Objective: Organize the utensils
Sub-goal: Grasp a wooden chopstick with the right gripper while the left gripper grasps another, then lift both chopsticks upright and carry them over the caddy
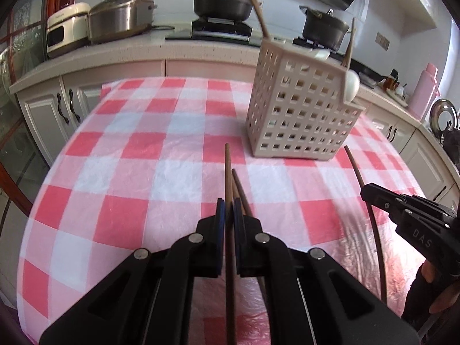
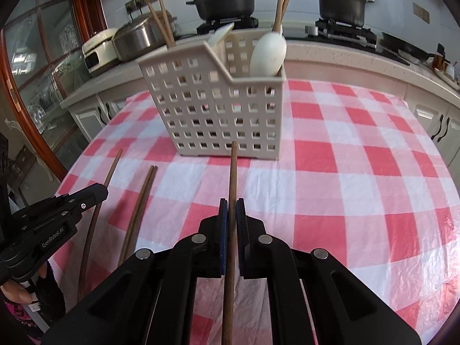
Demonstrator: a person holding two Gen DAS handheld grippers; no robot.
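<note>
Left gripper [image 1: 229, 210] fingers clenched on a brown chopstick [image 1: 228, 172], tip pointing toward the far edge of the counter [image 1: 143, 149]. Two more chopsticks [image 2: 138, 210] lie on the checked cloth just beside and under it, seen as a pair in the right wrist view. Right gripper [image 2: 232, 210] fingers clenched on a single chopstick [image 2: 233, 172], also pointing toward the far edge, tip near the base of the holder. Each gripper shows in the other's view, toward the near edge, a hand [image 2: 17, 290] on the left one. Perforated beige utensil holder [image 2: 218, 115] stands upright farther in, toward the far edge of the counter. It holds white spoons [image 2: 268, 54] and several upright chopsticks [image 2: 165, 26] in separate compartments. Behind: kitchen worktop with two black pots [image 1: 220, 3], a steel cooker [image 1: 120, 15] and a white appliance [image 1: 67, 28].
</note>
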